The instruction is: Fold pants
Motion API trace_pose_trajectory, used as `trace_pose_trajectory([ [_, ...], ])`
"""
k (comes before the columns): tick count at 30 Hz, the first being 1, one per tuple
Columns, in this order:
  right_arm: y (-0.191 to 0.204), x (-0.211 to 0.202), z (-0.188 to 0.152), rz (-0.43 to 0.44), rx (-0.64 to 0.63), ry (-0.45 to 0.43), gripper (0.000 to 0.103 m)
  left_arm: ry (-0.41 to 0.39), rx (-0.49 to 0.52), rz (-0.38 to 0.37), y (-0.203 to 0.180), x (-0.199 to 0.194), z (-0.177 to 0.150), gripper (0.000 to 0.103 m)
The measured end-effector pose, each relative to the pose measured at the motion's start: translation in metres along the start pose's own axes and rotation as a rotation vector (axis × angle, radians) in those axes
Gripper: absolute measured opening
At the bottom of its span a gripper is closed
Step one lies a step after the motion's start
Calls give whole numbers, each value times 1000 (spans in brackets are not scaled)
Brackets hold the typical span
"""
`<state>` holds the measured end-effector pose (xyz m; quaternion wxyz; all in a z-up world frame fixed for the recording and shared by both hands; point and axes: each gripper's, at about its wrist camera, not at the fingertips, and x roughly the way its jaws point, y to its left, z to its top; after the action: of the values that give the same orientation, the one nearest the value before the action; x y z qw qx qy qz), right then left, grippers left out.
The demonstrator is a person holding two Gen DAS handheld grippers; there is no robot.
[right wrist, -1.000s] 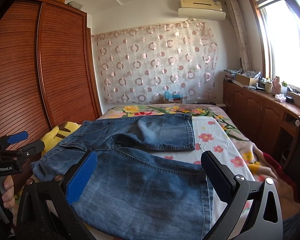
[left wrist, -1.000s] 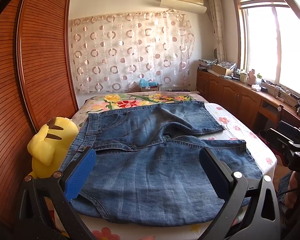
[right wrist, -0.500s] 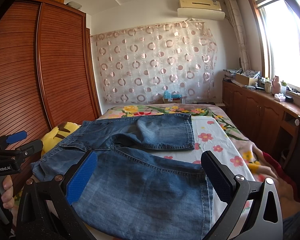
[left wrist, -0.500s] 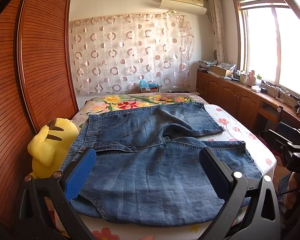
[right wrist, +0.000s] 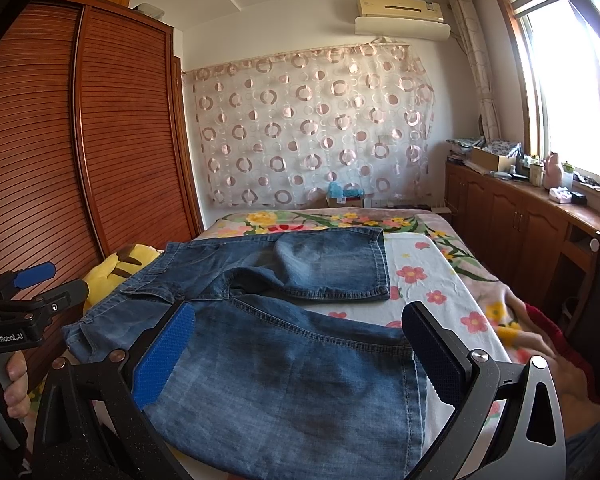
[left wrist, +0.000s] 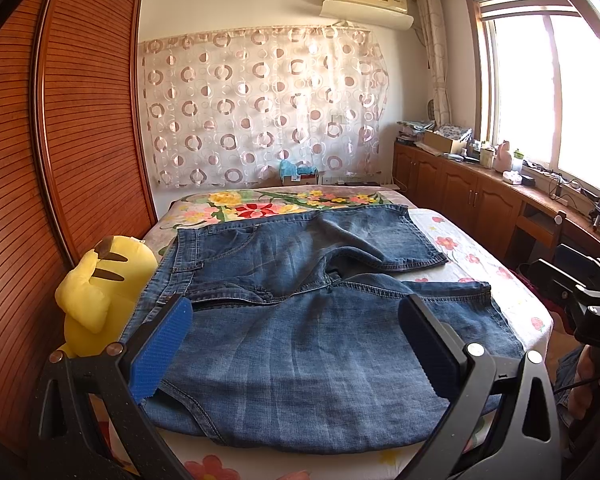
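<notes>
Denim pants [left wrist: 300, 320] are laid flat and unfolded on the flower-print bed [left wrist: 452, 248], waistband toward the wardrobe [left wrist: 80, 128] side, both legs spread apart toward the window side. The left gripper [left wrist: 296, 352] is held above the near leg with jaws spread wide, nothing grasped. The right gripper [right wrist: 300, 356] is likewise held released over the near leg's hem end, blue pads [right wrist: 162, 360] clear of the cloth. A yellow plush toy [left wrist: 96, 292] is seen beside the waistband at the bed edge.
</notes>
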<state>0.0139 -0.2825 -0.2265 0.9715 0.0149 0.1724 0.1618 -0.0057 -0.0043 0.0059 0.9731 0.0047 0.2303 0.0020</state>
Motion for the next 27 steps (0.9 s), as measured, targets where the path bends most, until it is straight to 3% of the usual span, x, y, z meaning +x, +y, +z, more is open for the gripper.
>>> trace_pose_trajectory([
  [18, -4, 6, -2, 9, 4, 22, 103, 27, -14, -7, 3, 5, -1, 103],
  [27, -20, 18, -6, -12, 12, 84, 103, 88, -45, 43, 38, 27, -22, 103],
])
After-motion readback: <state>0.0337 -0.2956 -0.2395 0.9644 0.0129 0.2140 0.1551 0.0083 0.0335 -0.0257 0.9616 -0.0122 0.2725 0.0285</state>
